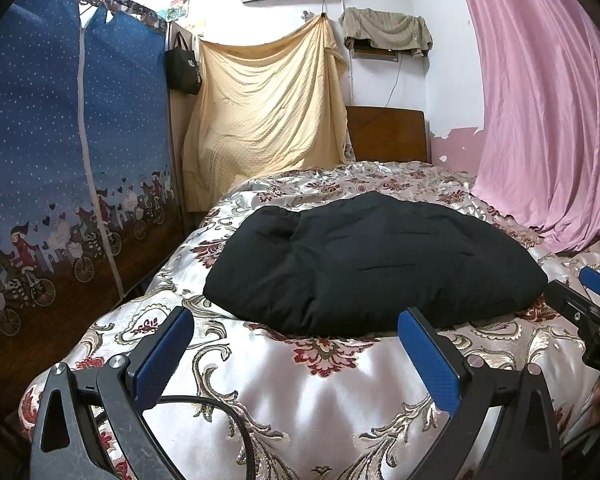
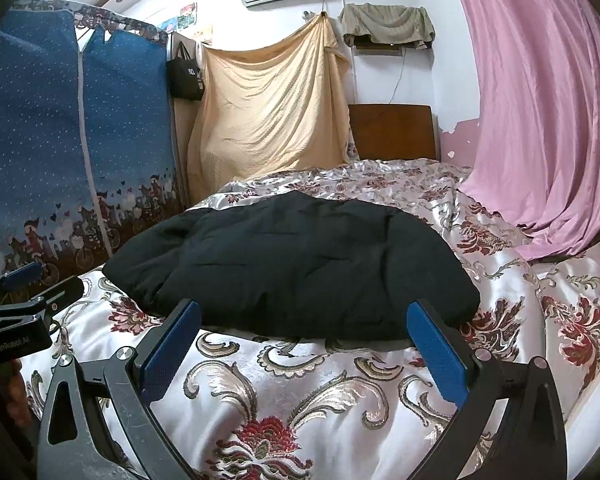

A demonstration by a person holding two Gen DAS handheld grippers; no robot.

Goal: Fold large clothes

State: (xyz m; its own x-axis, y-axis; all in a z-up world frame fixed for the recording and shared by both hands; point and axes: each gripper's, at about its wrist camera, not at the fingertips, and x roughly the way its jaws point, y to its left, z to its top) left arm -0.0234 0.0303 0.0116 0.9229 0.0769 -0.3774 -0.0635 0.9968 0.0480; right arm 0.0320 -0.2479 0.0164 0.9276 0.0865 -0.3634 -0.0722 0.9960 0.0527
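Observation:
A black padded garment (image 1: 372, 264) lies in a bulky folded bundle on the floral satin bedspread (image 1: 300, 400); it also shows in the right wrist view (image 2: 300, 268). My left gripper (image 1: 296, 320) is open and empty, held just short of the bundle's near edge. My right gripper (image 2: 304, 316) is open and empty, its blue-padded fingertips (image 2: 416, 312) at the bundle's near edge. Each gripper shows at the side of the other's view: the right gripper (image 1: 588, 292) and the left gripper (image 2: 24, 280).
A blue fabric wardrobe (image 1: 72, 152) stands left of the bed. A yellow draped sheet (image 1: 268, 112) and a wooden headboard (image 1: 388, 132) are at the far end. A pink curtain (image 1: 548, 120) hangs on the right, spilling onto the bed.

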